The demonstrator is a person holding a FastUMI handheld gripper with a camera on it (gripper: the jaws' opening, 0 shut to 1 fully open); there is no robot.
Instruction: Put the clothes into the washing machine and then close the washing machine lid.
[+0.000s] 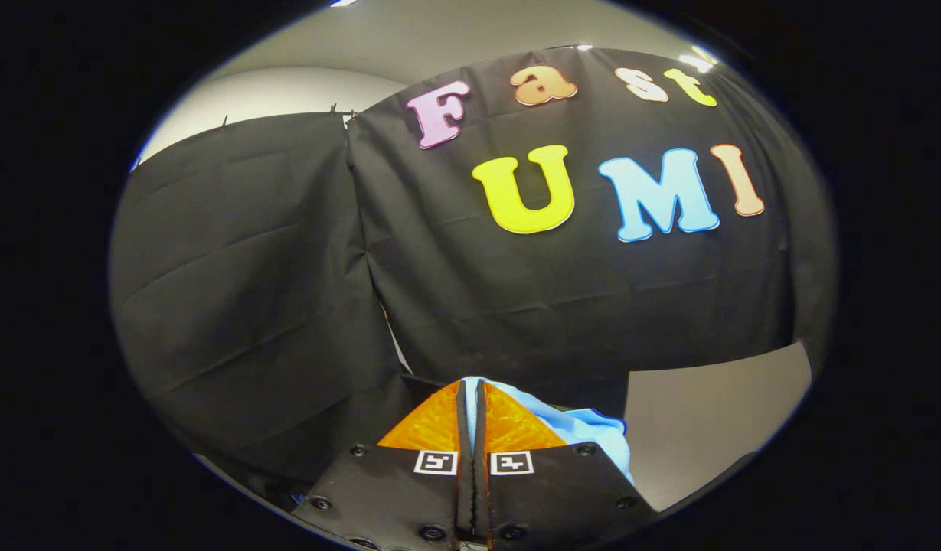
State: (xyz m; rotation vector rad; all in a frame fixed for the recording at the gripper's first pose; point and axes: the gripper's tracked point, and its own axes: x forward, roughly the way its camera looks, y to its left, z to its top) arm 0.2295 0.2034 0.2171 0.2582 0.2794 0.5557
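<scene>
My gripper [471, 390] is raised and points at the black cloth wall. Its two orange fingers [432, 425] are pressed almost together, with a thin fold of light blue cloth pinched between their tips. The rest of the light blue garment [593, 432] hangs down to the right of the right finger and partly behind it. How far the garment hangs below the fingers is hidden by the gripper body.
The black cloth wall [516, 291] stands close ahead and to the left. A pale grey surface [715, 413] shows at the lower right beyond the fingers. A white wall [271, 92] rises above the cloth at the upper left.
</scene>
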